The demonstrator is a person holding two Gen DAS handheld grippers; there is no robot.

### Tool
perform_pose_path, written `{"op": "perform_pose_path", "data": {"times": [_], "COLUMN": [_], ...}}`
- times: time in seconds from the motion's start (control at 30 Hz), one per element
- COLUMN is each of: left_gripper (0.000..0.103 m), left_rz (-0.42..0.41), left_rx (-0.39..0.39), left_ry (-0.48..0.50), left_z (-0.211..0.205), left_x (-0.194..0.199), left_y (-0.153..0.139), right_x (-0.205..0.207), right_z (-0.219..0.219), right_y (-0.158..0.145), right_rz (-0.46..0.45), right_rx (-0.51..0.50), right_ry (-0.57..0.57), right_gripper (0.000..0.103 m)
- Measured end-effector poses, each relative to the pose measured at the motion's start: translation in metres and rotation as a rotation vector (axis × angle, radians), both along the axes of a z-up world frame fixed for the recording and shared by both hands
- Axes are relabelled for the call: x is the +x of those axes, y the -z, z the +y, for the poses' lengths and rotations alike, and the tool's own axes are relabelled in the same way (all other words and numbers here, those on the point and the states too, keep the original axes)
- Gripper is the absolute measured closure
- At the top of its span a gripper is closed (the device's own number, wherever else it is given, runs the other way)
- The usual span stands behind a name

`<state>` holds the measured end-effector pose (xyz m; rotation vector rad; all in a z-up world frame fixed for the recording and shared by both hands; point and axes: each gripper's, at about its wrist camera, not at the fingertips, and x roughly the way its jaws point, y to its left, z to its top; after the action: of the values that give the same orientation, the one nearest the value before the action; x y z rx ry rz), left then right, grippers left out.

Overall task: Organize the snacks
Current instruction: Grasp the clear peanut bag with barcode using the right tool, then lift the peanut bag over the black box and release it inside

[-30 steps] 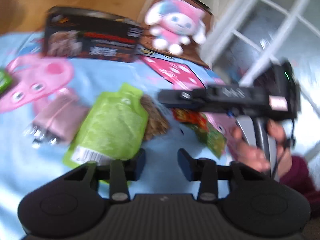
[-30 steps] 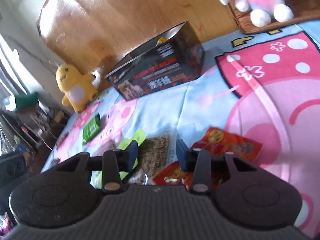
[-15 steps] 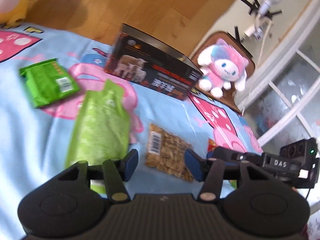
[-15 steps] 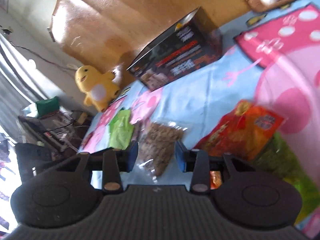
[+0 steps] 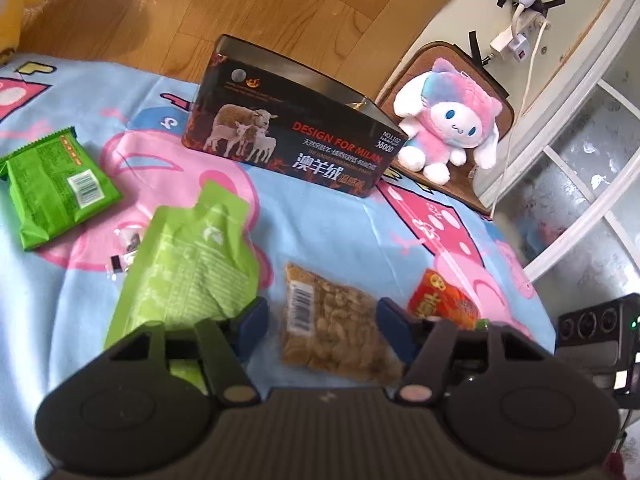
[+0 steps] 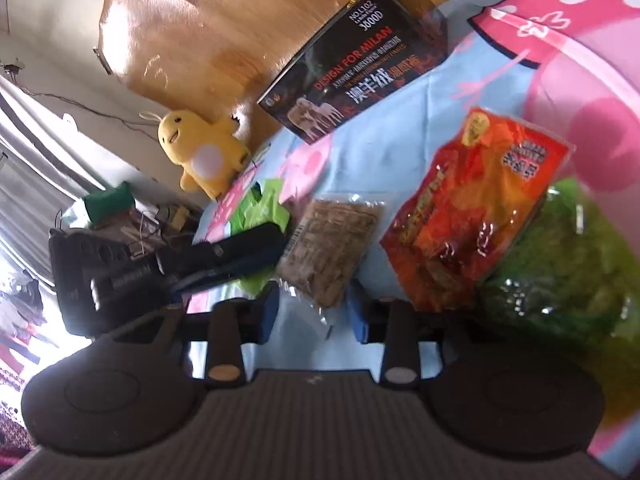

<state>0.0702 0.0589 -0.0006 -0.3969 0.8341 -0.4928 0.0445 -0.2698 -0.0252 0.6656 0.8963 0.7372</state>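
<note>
1. Left wrist view: the left gripper [image 5: 320, 326] is hovering partly open over the clear bag of nuts [image 5: 332, 326], its jaws standing either side of the bag and pressing on nothing.
2. Right wrist view: the right gripper [image 6: 314, 312] is approaching the same bag of nuts [image 6: 330, 248] from its other end; its jaws have just been closing, and the bag's crimped end is lying between them, though the pads are not seen pressing on it.
3. The nuts are lying on the cartoon-print blanket [image 5: 328, 232], between the light green pouch [image 5: 188, 264] and the red-orange snack bag [image 6: 472, 208], well short of the dark box [image 5: 296, 136] at the blanket's far edge.
4. A darker green packet [image 5: 56, 184] is lying towards the blanket's left edge; a leafy green bag [image 6: 568, 264] is lying under the red-orange one.
5. Risk, judged: both grippers are converging on one bag, so they could collide or tug it apart.
6. Risk, judged: a pinch on the thin crimp alone could slip once the bag is lifted.
</note>
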Motion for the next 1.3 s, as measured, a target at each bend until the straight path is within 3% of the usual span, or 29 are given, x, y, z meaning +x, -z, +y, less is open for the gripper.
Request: {"op": "perform_pose_path", "data": {"times": [0.1,0.23,0.43,0.63,0.83,1.17,1.3], "left_gripper": [0.057,0.057,0.057,0.057,0.056,0.055,0.055], "left_rz": [0.032,-0.008,-0.070,-0.162,-0.221,-0.197,-0.202], "left_rx": [-0.071,-0.129,-0.151,-0.118,-0.060,0.003,0.067], "left_ry": [0.002,0.003,0.004,-0.030,-0.075,-0.146,-0.180], "left_z": [0.006,0.010,0.013,0.017,0.018,0.016,0.011], "left_x": [-0.005,-0.009,0.005,0.041,0.079,0.149,0.157], "left_y": [-0.001,-0.016,-0.042,-0.072,-0.085,-0.065,-0.056], "right_x": [-0.004,-0.011,0.005,0.042,0.080,0.149,0.156], "right_z": [0.001,0.001,-0.002,0.017,0.036,0.054,0.063], "right_y": [-0.010,-0.032,-0.044,-0.076,-0.088,-0.072,-0.070], "right_rz": [-0.059,-0.165,-0.196,-0.322,-0.409,-0.380,-0.408], "right_rx": [0.037,0.005,0.017,-0.027,-0.068,-0.163,-0.266], "right_ry": [-0.022,-0.010,0.007,0.008,-0.001,0.035,0.100], "right_gripper": [0.086,0.088,0.088,0.088,0.088,0.087,0.075]}}
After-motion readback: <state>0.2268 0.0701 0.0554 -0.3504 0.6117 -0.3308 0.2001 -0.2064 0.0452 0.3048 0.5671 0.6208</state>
